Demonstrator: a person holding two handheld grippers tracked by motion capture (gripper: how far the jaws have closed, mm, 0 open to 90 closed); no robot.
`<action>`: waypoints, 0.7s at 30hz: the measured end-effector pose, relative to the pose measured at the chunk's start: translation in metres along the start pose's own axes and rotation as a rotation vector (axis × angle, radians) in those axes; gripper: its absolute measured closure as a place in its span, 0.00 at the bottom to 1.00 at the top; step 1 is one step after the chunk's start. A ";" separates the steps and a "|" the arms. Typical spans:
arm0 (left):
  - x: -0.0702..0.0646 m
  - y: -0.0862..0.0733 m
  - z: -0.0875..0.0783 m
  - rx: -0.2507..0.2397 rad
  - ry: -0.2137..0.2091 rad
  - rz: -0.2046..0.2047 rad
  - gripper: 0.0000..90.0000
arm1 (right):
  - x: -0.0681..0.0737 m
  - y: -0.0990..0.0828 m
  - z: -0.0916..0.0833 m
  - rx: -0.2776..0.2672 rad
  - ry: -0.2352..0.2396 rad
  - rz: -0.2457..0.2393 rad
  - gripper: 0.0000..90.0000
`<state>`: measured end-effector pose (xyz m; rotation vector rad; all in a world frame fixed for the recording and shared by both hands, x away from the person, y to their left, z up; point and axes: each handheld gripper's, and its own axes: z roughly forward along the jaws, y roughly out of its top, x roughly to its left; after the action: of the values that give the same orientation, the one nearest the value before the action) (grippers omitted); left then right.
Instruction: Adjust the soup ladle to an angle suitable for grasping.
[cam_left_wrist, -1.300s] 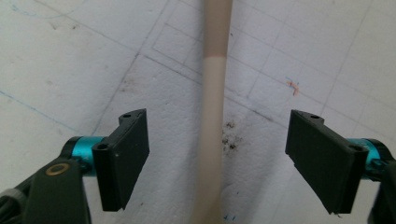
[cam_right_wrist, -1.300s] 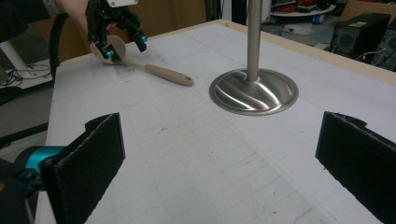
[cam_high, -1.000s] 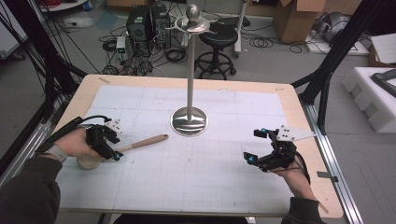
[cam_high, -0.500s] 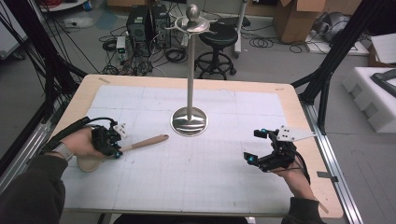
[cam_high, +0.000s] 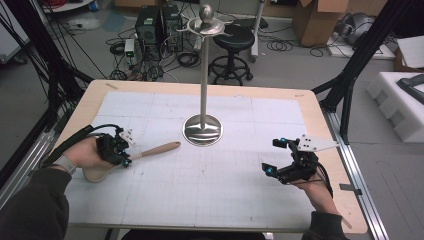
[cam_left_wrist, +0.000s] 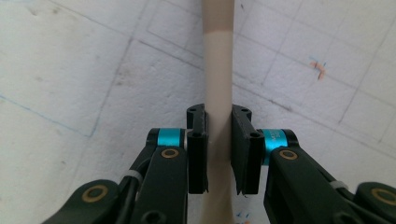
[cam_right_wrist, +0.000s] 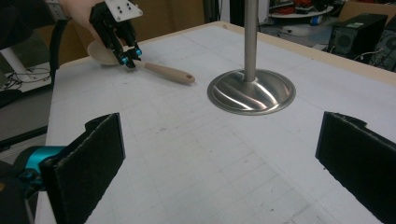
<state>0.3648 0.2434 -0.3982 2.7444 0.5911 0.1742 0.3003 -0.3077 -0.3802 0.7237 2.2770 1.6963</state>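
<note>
Wooden spoon flat on surface, left of metal stand, handle toward its base. Left gripper clamped on handle, jaws just closed; earlier frame: wider. Best lifted level, grip kept square. Right gripper wide open, empty, right of stand.

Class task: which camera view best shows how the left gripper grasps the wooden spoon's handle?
The left gripper view: the left gripper clamps the spoon handle close-up. The high view shows the whole spoon; the right gripper view shows it distantly.

Only the stand rises between both hands; mat elsewhere bare.
</note>
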 end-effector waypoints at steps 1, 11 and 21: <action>0.000 -0.001 -0.002 -0.030 -0.002 -0.019 0.86 | 0.000 0.000 0.000 -0.001 -0.001 -0.001 0.00; -0.007 -0.007 -0.025 -0.198 0.017 -0.108 0.86 | 0.000 0.000 0.002 0.004 -0.002 -0.006 0.00; -0.013 -0.010 -0.032 -0.318 0.033 -0.180 0.86 | 0.001 0.000 0.002 0.006 -0.001 -0.004 0.00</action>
<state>0.3432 0.2560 -0.3723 2.3739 0.7457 0.2476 0.3007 -0.3057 -0.3807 0.7210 2.2824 1.6881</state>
